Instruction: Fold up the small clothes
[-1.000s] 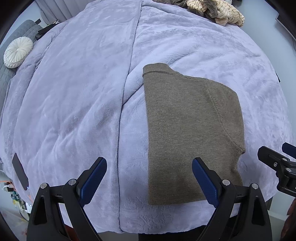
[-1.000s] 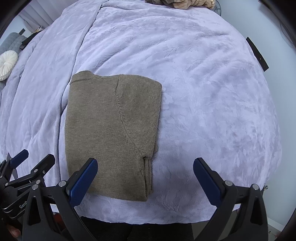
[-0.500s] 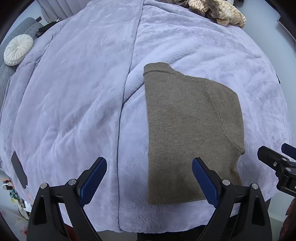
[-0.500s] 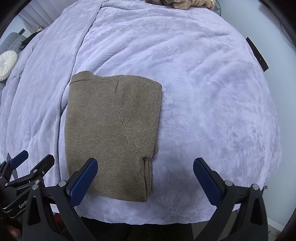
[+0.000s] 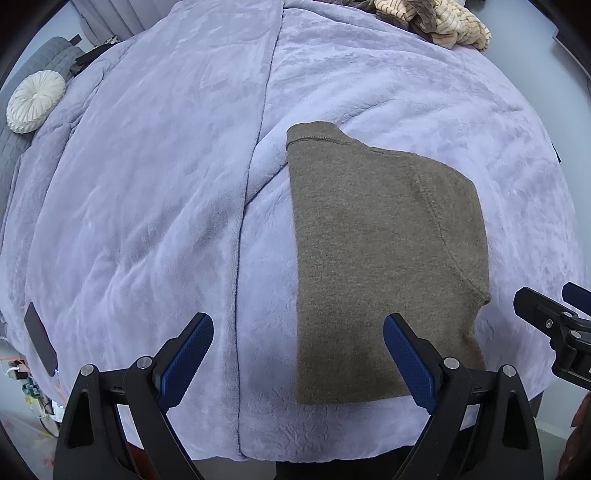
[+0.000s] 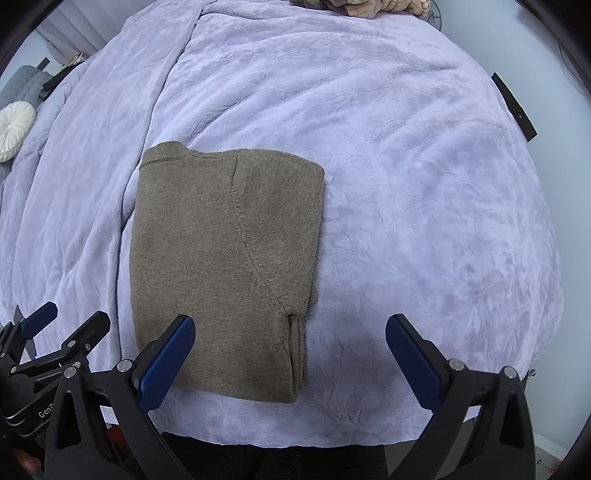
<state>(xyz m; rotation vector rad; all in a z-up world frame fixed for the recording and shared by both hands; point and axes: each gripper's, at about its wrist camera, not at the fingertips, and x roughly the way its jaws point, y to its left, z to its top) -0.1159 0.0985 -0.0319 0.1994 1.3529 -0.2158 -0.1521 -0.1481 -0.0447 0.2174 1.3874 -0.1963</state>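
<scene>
Brown knit sweater (image 5: 384,258) lies folded into a flat rectangle on the lilac plush blanket (image 5: 155,206) near the bed's front edge, collar pointing away from us, stacked layer edges showing along its right side in the right wrist view (image 6: 229,266). Versus a second ago almost nothing changes: the garment keeps the same outline and spot, and both views shift only a hair. We read that as a pause with the current fold done, no cloth in motion. Our left gripper (image 5: 295,362) hovers just above the near hem, blue pads spread wide, one pad over bare blanket, the other over the sweater's near right part, gripping nothing. Our right gripper (image 6: 288,362) is likewise spread wide, its left pad over the sweater's near edge and its right pad over blanket, nothing pinched. Each tool shows at the edge of the other's view, so they sit side by side. Likely options next: one more fold hem-to-collar, or call it finished and fetch the next piece from the beige and tan pile of clothes (image 5: 436,22) at the far edge.
</scene>
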